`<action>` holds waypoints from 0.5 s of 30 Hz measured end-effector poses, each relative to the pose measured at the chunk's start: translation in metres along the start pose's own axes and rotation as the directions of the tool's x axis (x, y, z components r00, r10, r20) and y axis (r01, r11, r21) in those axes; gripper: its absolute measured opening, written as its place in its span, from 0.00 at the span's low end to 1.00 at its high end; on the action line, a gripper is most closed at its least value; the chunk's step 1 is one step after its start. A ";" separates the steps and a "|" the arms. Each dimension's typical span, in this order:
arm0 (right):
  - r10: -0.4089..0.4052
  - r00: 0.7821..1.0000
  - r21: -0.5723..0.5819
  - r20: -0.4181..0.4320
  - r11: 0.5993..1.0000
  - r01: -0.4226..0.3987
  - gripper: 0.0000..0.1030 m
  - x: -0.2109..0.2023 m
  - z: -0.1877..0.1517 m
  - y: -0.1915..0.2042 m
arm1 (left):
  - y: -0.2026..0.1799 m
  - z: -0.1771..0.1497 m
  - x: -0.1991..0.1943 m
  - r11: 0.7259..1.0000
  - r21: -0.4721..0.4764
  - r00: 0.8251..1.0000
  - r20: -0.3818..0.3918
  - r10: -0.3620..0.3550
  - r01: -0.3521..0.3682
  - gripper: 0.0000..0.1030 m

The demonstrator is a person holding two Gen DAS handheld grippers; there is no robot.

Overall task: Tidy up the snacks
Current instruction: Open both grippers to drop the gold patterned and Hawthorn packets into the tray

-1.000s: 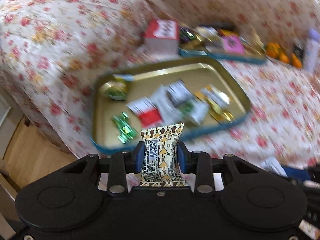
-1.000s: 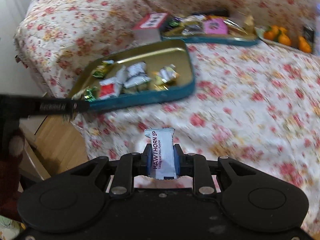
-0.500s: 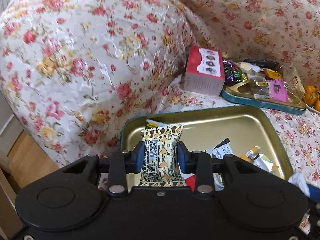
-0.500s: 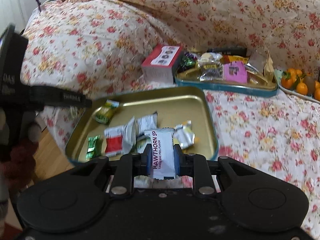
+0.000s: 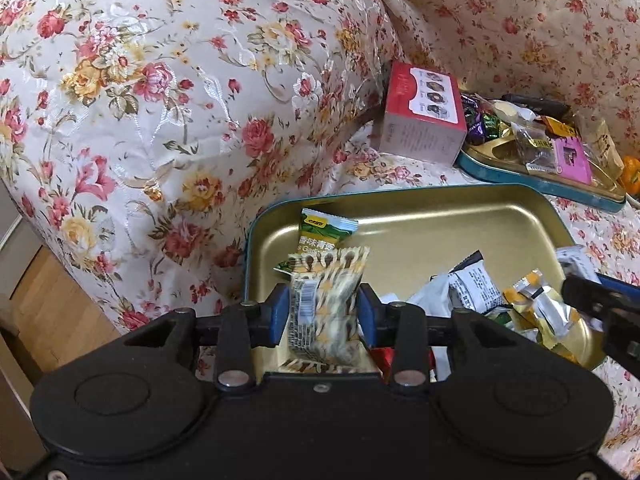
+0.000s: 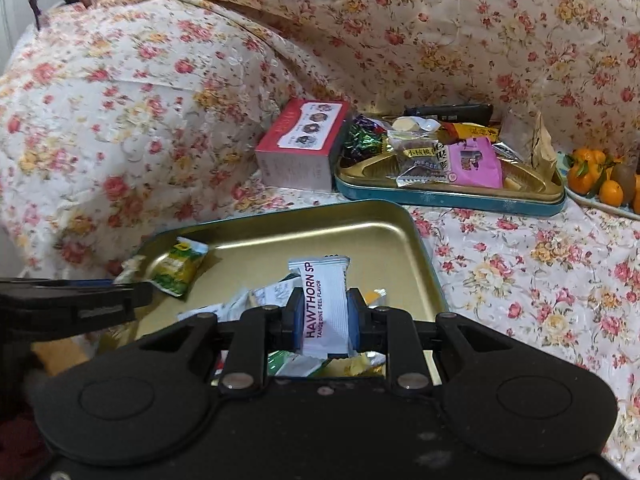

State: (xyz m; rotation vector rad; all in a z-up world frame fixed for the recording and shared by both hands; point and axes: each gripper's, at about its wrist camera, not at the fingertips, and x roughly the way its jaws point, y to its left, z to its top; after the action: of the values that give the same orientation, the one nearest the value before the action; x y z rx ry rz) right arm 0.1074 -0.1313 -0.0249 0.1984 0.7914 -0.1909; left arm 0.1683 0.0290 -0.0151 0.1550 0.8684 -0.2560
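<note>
The left gripper [image 5: 322,312], its jaws just opening, lets the brown-and-cream patterned snack packet [image 5: 326,304] drop upright above the gold tin tray [image 5: 440,216]; the right gripper [image 6: 323,316] still clamps the white hawthorn packet [image 6: 325,304].

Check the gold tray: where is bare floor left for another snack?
Bare floor runs along the gold tray's far wall and far right corner, beyond the green packet. The near half is crowded with loose wrappers.

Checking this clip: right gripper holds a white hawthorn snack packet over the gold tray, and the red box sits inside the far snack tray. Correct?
Not quite. The red box sits on the floral cover beside the far snack tray, at its left end, not inside it; the right wrist view shows this. The right gripper does hold the hawthorn packet over the gold tray.
</note>
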 end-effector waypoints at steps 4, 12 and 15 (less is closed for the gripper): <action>-0.024 1.000 -0.005 -0.013 1.000 0.024 0.23 0.012 0.001 0.001 | 0.002 0.000 -0.001 1.000 -0.009 1.000 -0.010 -0.013 0.013 0.46; -0.070 0.997 -0.035 -0.015 0.997 0.069 0.23 0.032 0.010 -0.001 | 0.000 0.000 -0.010 0.999 -0.012 0.999 -0.012 -0.049 0.049 0.46; -0.075 0.997 -0.039 -0.014 0.997 0.074 0.23 0.039 0.017 -0.002 | 0.000 0.000 -0.011 0.998 -0.017 0.998 -0.015 -0.054 0.054 0.46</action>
State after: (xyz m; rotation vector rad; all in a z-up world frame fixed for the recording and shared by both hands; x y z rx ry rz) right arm 0.1451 -0.1415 -0.0416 0.1348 0.8179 -0.2445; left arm 0.1618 0.0308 -0.0067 0.1186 0.8905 -0.2988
